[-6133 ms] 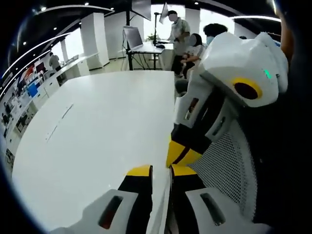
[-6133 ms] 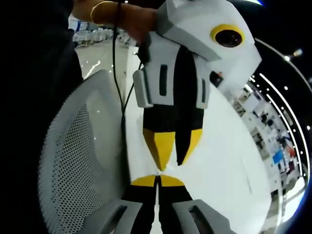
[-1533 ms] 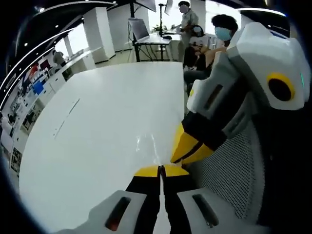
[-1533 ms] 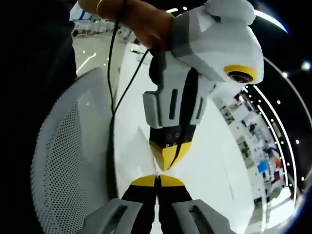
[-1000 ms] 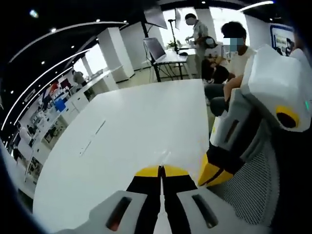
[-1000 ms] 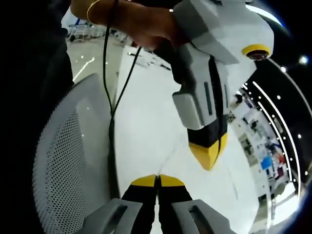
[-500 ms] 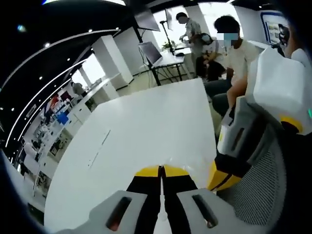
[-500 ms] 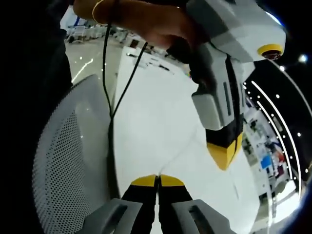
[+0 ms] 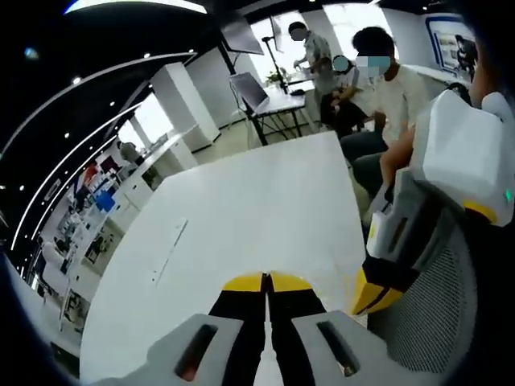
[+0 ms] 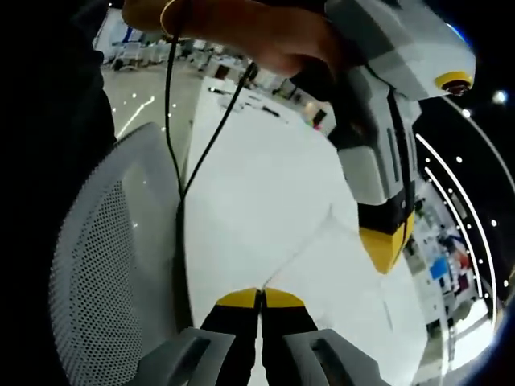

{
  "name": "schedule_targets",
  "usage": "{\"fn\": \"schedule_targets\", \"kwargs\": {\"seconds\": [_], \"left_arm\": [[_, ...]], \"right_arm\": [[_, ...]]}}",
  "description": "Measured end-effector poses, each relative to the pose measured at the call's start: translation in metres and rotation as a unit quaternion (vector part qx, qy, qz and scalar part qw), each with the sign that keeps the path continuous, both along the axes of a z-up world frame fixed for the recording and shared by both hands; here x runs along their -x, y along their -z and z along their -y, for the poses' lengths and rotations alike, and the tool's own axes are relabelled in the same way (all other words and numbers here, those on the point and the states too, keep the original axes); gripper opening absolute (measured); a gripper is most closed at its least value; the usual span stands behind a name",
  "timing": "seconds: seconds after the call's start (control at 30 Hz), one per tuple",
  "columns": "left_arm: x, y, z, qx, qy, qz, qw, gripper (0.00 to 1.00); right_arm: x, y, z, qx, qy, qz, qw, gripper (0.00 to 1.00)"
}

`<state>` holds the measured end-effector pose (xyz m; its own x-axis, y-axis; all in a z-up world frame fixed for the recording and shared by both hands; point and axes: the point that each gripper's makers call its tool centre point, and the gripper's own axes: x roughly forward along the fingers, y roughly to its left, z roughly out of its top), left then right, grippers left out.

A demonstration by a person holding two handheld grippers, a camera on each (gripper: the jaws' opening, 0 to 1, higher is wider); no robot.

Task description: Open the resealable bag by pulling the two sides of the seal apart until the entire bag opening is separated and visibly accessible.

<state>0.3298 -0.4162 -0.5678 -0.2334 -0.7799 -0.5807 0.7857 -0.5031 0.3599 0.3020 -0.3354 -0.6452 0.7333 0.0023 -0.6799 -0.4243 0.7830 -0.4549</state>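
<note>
The clear bag [image 10: 310,241] hung stretched between both grippers over the counter [image 9: 241,217], near its edge by a mesh chair [image 10: 113,265]. Left gripper [image 9: 267,279] and right gripper [image 10: 259,294] each pinched its film, jaws together; open counter lay toward 12 o'clock.

Open-plan office or showroom-type hall; long white table [image 9: 241,217] in foreground; white mesh-backed office chair [image 10: 113,273] beside it; white columns [image 9: 181,108], curved ceiling light strips [image 9: 88,80]; display shelving [image 9: 80,201] along one wall; people [image 9: 386,80] seated near a desk with a monitor [image 9: 249,88].
</note>
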Motion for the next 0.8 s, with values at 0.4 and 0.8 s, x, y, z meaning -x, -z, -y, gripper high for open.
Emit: {"fn": "schedule_targets", "kwargs": {"seconds": [0.4,0.8], "left_arm": [[-0.009,-0.003,0.004,0.002,-0.025,-0.020,0.9995,0.00],[-0.012,0.000,0.003,-0.001,-0.048,-0.046,0.9978,0.00]], "right_arm": [[0.000,-0.003,0.005,-0.008,0.011,0.005,0.9999,0.00],[0.004,-0.004,0.000,-0.038,0.032,0.016,0.9986,0.00]]}}
